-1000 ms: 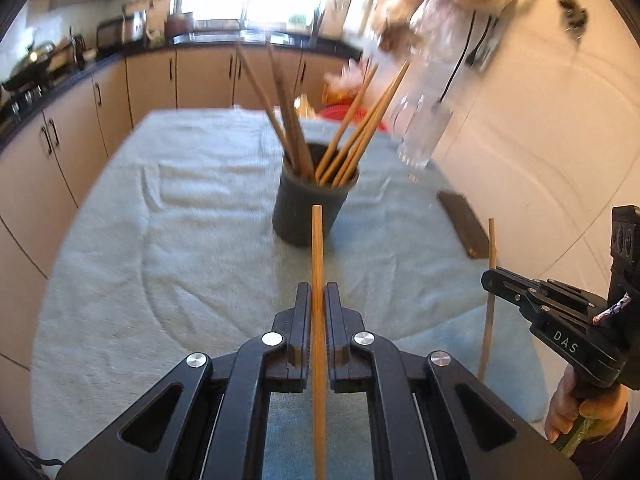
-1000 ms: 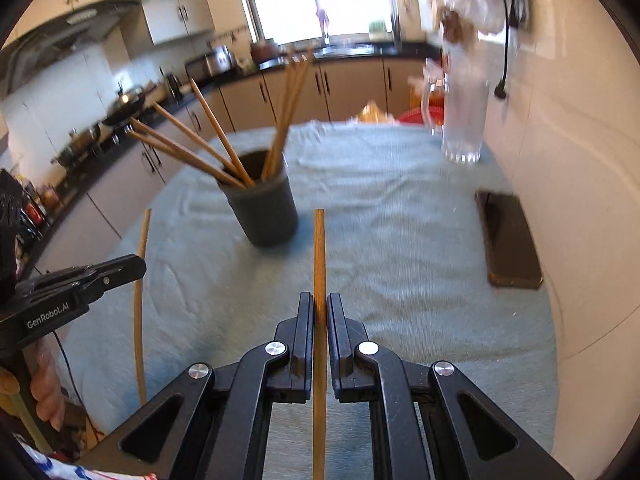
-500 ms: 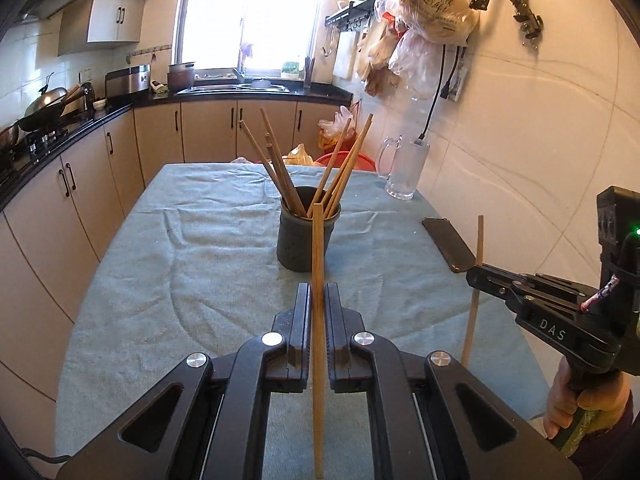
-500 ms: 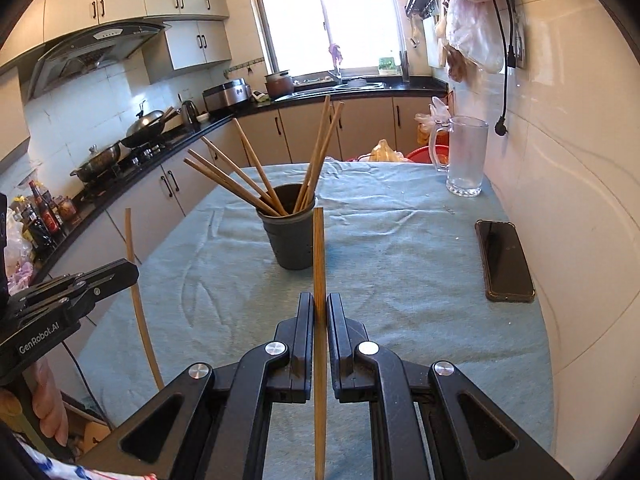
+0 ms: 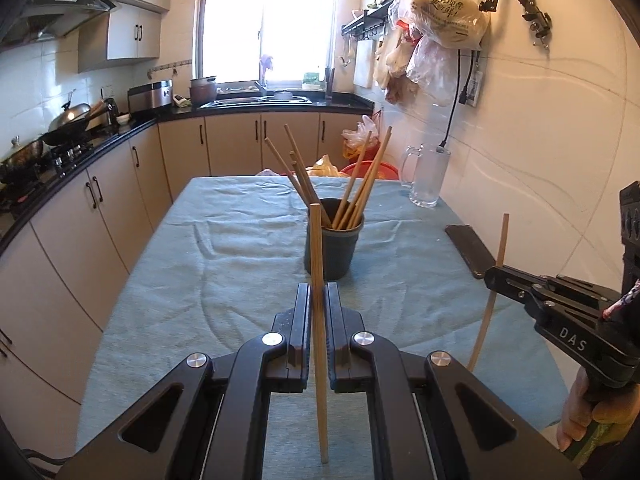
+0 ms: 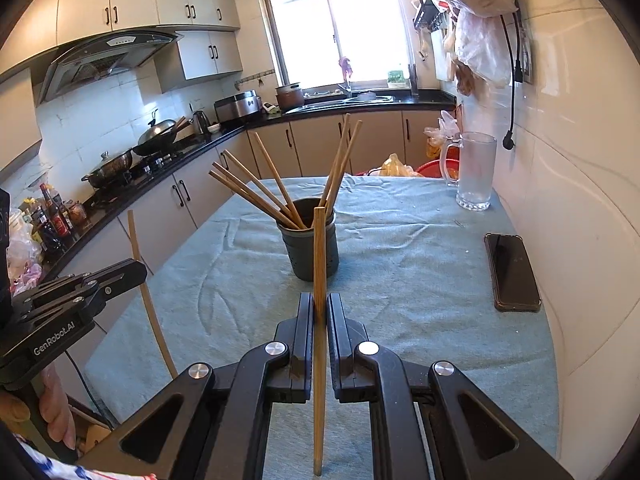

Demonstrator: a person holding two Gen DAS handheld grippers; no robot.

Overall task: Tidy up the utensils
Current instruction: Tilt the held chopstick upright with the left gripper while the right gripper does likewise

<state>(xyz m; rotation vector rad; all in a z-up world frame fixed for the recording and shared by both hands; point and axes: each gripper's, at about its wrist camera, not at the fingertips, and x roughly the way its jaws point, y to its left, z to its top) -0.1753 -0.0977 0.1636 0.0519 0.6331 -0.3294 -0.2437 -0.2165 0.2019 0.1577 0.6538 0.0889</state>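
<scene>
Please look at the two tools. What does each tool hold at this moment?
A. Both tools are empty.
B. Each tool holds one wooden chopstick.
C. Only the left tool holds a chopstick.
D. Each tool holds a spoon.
B: the left tool is shut on one chopstick, and the right tool is shut on another chopstick, both in front of the dark cup.

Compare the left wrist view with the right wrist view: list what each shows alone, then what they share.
Left wrist only: the right gripper seen from the side, shut on its chopstick, with the hand beneath it at the right edge.

Right wrist only: the left gripper seen from the side, shut on its chopstick, and sauce bottles on the counter at the left.

Both: the dark holder full of chopsticks, the glass mug, the phone, the blue tablecloth, the window.
</scene>
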